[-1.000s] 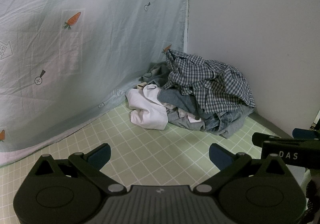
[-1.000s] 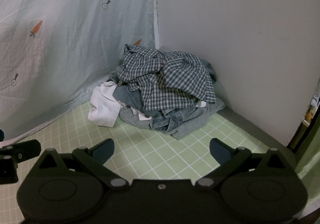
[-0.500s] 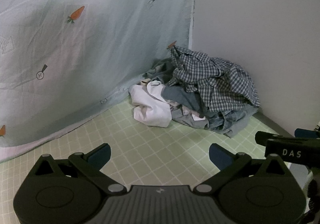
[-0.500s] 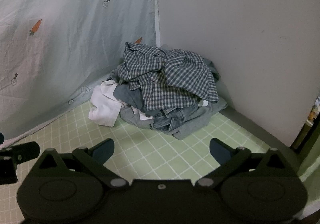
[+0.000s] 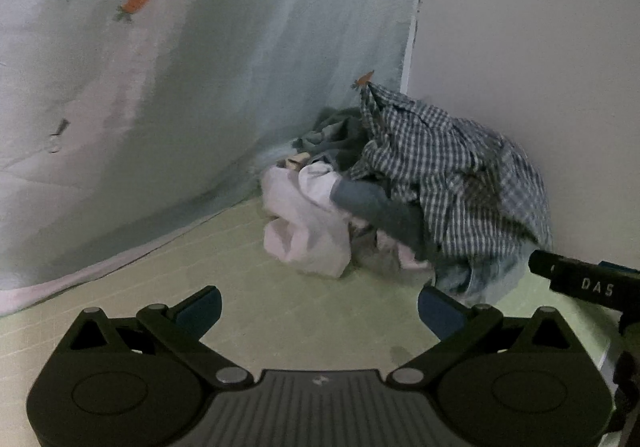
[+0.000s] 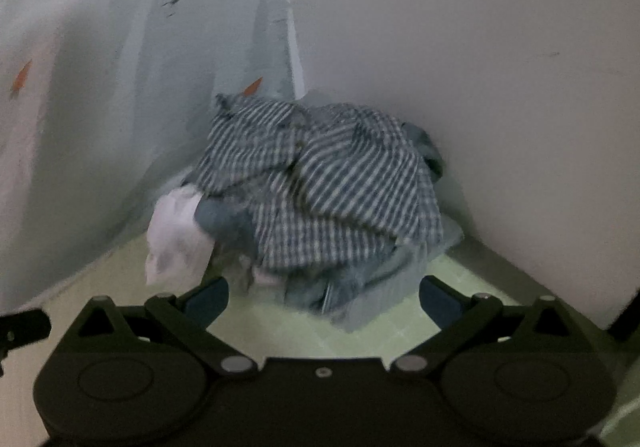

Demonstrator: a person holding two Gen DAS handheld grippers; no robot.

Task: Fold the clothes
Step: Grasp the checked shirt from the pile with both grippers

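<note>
Facing the clothes heap in the corner, topped by the checked shirt [image 6: 320, 183], the left gripper [image 5: 318, 305] and right gripper [image 6: 324, 297] hung wide and empty, the fetching step apparently requiring a pinch on that shirt.
</note>
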